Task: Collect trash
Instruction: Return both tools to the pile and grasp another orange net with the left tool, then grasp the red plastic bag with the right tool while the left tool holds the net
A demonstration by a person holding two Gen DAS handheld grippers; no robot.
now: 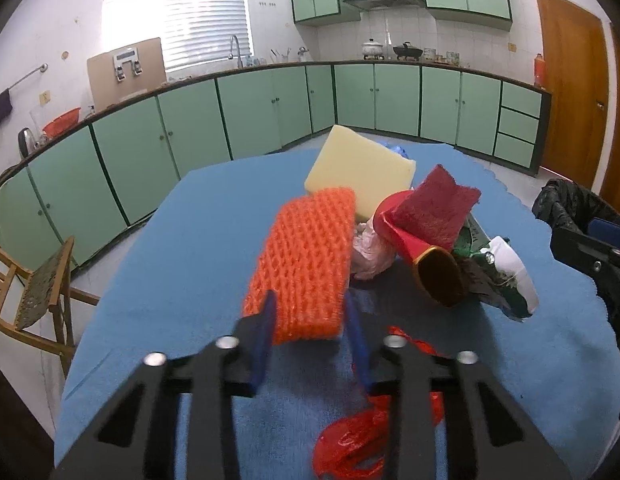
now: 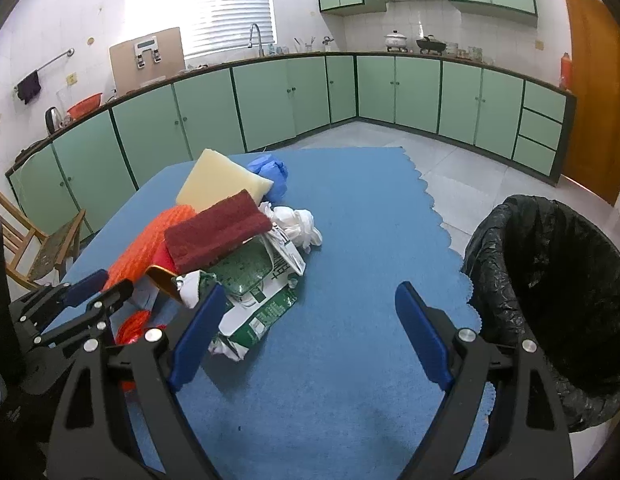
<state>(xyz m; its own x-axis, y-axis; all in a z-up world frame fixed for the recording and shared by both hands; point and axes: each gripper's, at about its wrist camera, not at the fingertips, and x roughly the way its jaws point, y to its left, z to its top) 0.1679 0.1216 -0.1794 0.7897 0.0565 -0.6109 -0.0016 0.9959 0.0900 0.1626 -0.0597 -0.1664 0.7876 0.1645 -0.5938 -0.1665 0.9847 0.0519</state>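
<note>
Left gripper (image 1: 308, 316): fingers closed on the near edge of the orange knit scrubber (image 1: 306, 260), at the left of the trash pile on the blue surface (image 1: 170, 280). Judgement: lift straight up so the maroon pad (image 1: 434, 208) stays put. Right gripper (image 2: 310, 320): fingers wide, holding nothing. Black-lined bin (image 2: 550, 280) stands just off the surface's right edge.

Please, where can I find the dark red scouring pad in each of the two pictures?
Left wrist view: dark red scouring pad right of centre, atop the pile, beside the yellow sponge.
Right wrist view: left of centre, below the sponge.
Shared landmark: the yellow sponge.
</note>
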